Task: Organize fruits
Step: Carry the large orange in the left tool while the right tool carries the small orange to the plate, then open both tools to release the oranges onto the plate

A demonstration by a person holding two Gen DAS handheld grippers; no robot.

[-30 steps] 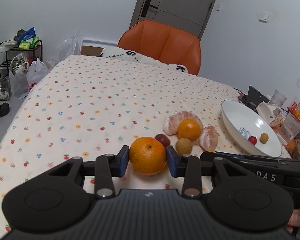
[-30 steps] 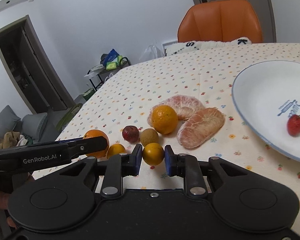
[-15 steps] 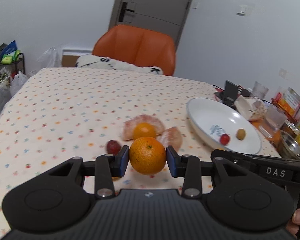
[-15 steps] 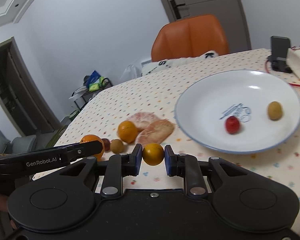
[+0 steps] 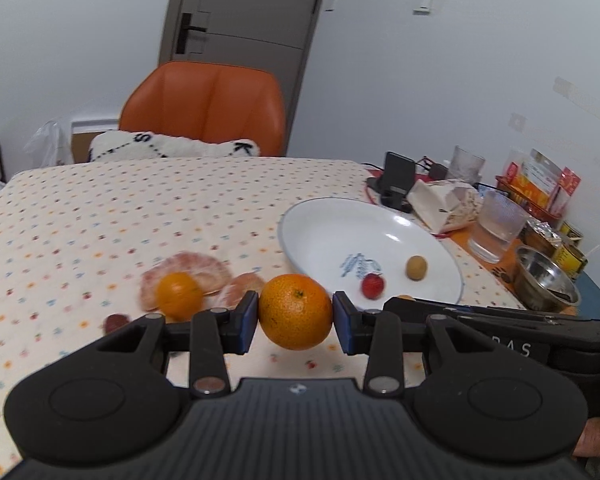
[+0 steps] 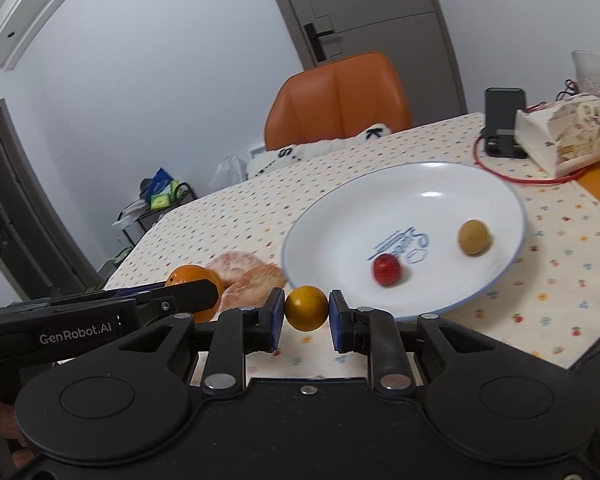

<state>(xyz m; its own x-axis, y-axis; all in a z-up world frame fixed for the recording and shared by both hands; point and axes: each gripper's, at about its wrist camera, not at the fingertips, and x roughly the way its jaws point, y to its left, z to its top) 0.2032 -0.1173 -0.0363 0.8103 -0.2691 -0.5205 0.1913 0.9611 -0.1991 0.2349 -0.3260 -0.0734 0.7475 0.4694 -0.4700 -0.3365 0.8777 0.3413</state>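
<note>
Orange (image 5: 295, 311) gripped, plate (image 5: 324, 216) ahead (two fruits)

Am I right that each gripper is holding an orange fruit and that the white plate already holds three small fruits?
Not quite: the white plate holds two small fruits, not three, a small red fruit and a small yellow-brown fruit, as the right wrist view shows. The left gripper does hold a large orange, and the right gripper a small orange fruit.

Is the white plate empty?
No, the white plate holds a small red fruit and a small yellowish-brown fruit.
</note>
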